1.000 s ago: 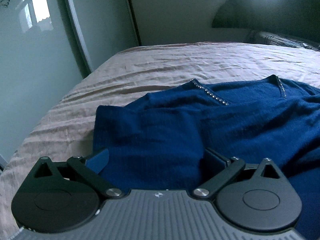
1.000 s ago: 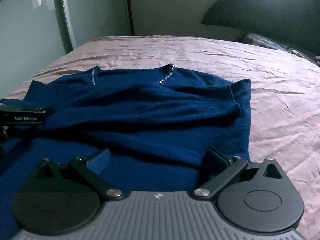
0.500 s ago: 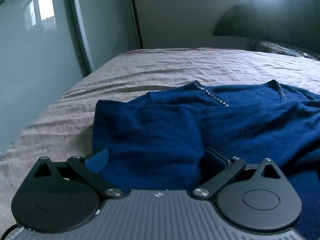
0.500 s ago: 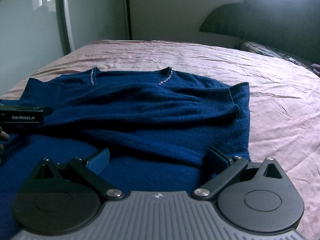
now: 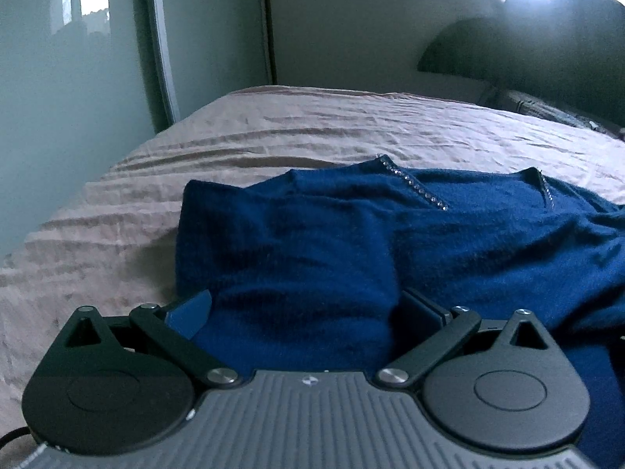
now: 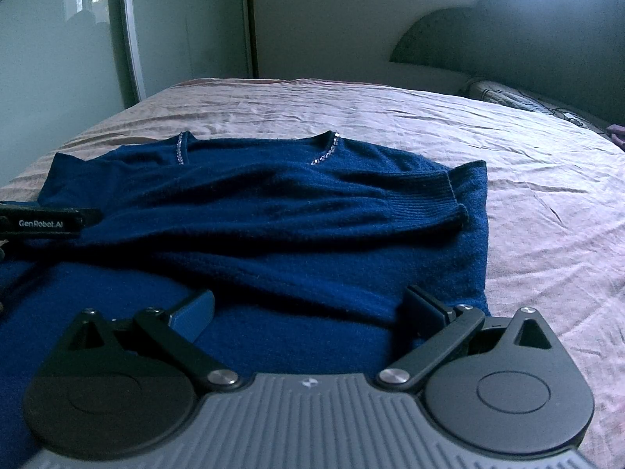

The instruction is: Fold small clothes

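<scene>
Sweater point(image 6: 273, 211), dark blue with a beaded neckline point(image 6: 326, 152), lies flat on the pink bedsheet point(image 6: 508, 164), sleeves folded across its front. Its right edge runs straight, with bare sheet beyond; its left edge sits near the bed's left side. Left gripper point(image 5: 304, 312) and right gripper point(image 6: 308, 310) both stand with jaws spread wide, grasping nothing, low over the sweater's near hem. Wardrobe doors point(image 5: 78, 78) border the left.

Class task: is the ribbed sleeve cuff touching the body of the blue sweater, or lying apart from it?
Touching. The right wrist view shows the ribbed cuff lying folded across the blue sweater, resting directly on its front with no gap.
</scene>
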A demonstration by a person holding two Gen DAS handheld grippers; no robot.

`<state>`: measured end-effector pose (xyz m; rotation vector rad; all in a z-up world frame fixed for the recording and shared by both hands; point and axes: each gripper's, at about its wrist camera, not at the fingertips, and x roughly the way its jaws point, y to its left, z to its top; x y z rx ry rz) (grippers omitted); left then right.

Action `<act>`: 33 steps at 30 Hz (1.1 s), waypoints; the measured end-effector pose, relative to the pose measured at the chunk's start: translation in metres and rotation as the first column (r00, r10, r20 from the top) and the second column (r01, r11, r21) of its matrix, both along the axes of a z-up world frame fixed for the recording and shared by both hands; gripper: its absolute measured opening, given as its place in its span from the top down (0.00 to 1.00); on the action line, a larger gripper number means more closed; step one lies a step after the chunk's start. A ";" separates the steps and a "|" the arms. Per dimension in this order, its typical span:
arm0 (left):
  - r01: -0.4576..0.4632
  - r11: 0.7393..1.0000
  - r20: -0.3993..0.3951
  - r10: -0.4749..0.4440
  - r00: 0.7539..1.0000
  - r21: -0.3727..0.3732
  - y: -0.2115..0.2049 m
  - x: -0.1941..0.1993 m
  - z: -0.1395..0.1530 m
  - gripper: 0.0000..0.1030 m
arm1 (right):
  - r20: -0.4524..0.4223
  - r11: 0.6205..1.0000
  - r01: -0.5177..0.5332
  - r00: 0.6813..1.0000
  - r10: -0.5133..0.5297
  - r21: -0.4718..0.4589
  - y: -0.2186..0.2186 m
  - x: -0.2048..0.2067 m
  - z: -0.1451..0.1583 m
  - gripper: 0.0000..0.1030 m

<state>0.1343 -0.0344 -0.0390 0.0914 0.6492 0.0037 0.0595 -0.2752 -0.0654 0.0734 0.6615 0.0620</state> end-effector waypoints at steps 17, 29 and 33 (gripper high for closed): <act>-0.003 1.000 -0.004 0.003 1.000 -0.014 0.001 0.000 -0.001 0.00 | 0.000 1.000 0.000 1.000 0.000 0.000 0.000 0.000 0.000 0.00; -0.003 1.000 -0.004 0.003 1.000 -0.014 0.001 0.000 -0.001 0.00 | 0.000 1.000 0.000 1.000 0.000 0.000 0.000 0.000 0.000 0.00; -0.003 1.000 -0.004 0.003 1.000 -0.014 0.001 0.000 -0.001 0.00 | 0.000 1.000 0.000 1.000 0.000 0.000 0.000 0.000 0.000 0.00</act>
